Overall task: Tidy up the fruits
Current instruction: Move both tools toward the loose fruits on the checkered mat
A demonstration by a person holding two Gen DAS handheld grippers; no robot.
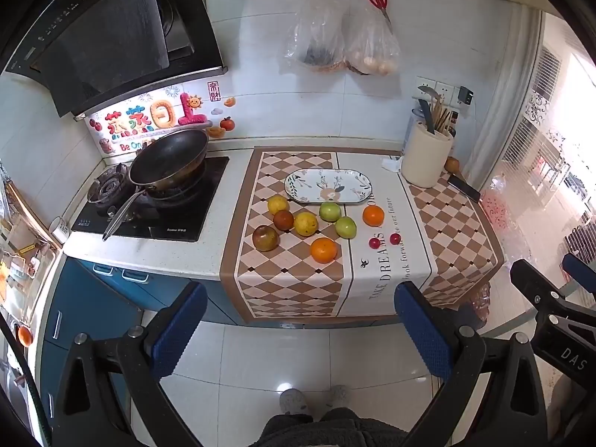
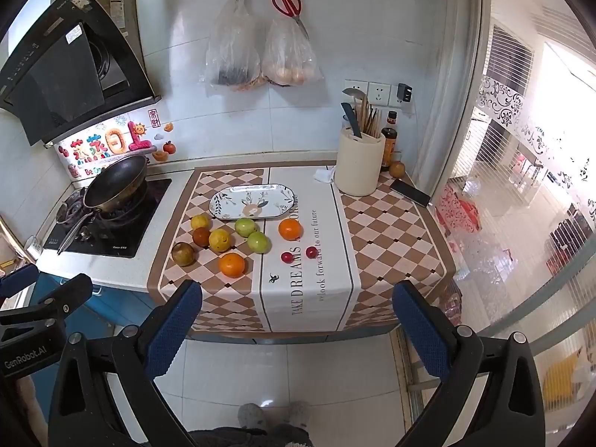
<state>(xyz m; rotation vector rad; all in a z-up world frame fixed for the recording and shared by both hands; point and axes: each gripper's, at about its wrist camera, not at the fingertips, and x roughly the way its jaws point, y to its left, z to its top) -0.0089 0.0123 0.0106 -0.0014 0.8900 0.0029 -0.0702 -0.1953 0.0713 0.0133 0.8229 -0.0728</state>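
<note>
Fruits [image 1: 305,223], loose on checked cloth [image 1: 290,279], at six o'clock of empty plate [image 1: 327,185]: round, firm, prone to roll; likely light. Take across widest girth; tiny red ones [image 2: 298,254] gently. Left gripper [image 1: 298,329], right gripper [image 2: 298,327]: spread wide, grasping nothing, well short of counter.

person [image 1: 305,421]: only slippers and dark trouser legs visible, rest cut off by bottom edge. contents of left hanging bag [image 2: 232,48]: dark, unidentifiable. small print on range hood [image 1: 111,37]: too small to read. right gripper [image 1: 558,298]: partly cut off at right edge.
</note>
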